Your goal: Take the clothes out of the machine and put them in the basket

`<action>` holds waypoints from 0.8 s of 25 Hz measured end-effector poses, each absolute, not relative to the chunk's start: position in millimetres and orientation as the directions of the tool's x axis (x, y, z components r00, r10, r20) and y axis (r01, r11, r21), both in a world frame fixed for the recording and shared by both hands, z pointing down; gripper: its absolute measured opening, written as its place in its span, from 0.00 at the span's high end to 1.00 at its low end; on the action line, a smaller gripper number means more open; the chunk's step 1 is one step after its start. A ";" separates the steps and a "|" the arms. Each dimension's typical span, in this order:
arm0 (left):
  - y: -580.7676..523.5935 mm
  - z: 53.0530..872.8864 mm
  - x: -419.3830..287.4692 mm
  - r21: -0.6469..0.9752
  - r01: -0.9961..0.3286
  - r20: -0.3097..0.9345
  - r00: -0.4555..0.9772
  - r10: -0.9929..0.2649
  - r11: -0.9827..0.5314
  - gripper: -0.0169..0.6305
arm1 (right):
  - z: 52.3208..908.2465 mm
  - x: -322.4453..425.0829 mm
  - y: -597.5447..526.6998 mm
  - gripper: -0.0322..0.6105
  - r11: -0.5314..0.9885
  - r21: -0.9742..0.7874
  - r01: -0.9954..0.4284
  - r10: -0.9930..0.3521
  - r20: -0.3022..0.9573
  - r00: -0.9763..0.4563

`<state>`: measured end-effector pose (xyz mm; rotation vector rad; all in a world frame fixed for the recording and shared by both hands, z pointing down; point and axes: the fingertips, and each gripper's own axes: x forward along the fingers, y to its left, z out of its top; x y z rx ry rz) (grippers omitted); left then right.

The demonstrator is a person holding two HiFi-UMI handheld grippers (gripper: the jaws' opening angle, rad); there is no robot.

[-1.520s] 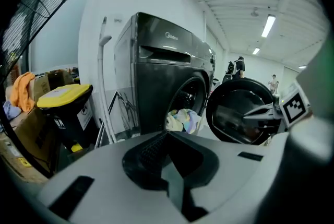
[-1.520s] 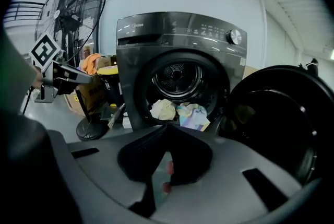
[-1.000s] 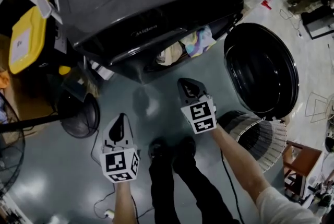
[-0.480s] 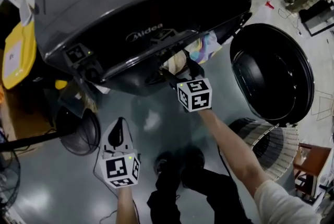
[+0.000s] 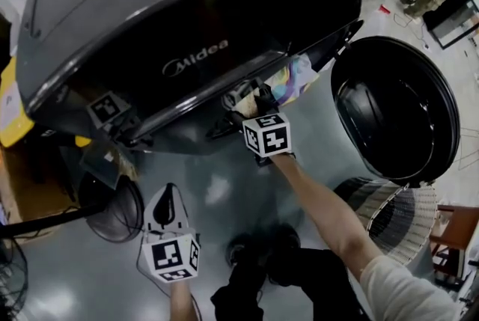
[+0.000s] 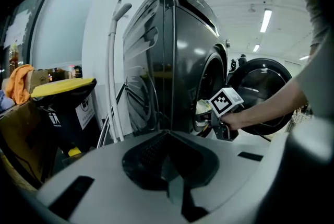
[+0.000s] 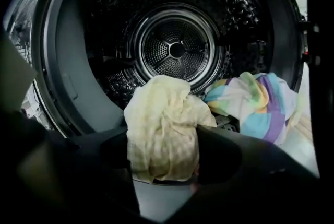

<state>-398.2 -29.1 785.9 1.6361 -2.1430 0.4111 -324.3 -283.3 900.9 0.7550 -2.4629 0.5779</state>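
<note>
The dark grey front-loading machine has its round door swung open to the right. At the drum's mouth lie a pale yellow cloth and a pastel striped cloth, which also shows in the head view. My right gripper reaches into the opening. Its jaws straddle the yellow cloth and have just been closing round it, and I see no squeeze on it. My left gripper hangs low over the floor, left of the machine's mouth, shut and holding nothing. The slatted basket stands at the lower right.
A black bin with a yellow lid stands left of the machine, next to a white hose. A round floor fan lies at the left. The person's feet are in front of the machine, and cables run over the floor.
My right gripper has moved from the floor area up to the drum mouth and now has the yellow cloth between its jaws. The left gripper has sunk a little.
</note>
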 end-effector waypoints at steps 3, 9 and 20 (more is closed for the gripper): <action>-29.6 785.1 -396.3 0.016 -0.964 0.487 -0.224 -0.844 0.264 0.95 | 901.7 -323.8 -279.3 0.53 0.783 -0.197 -0.590 -0.389 0.585 -0.712; -29.3 770.0 -390.2 0.011 -0.968 0.482 -0.214 -0.850 0.250 0.94 | 875.9 -318.9 -264.4 0.65 0.806 -0.143 -0.574 -0.408 0.569 -0.714; -30.0 692.8 -351.3 0.053 -0.981 0.508 -0.136 -0.850 0.189 0.94 | 762.1 -268.8 -222.5 0.67 0.816 -0.089 -0.571 -0.450 0.522 -0.724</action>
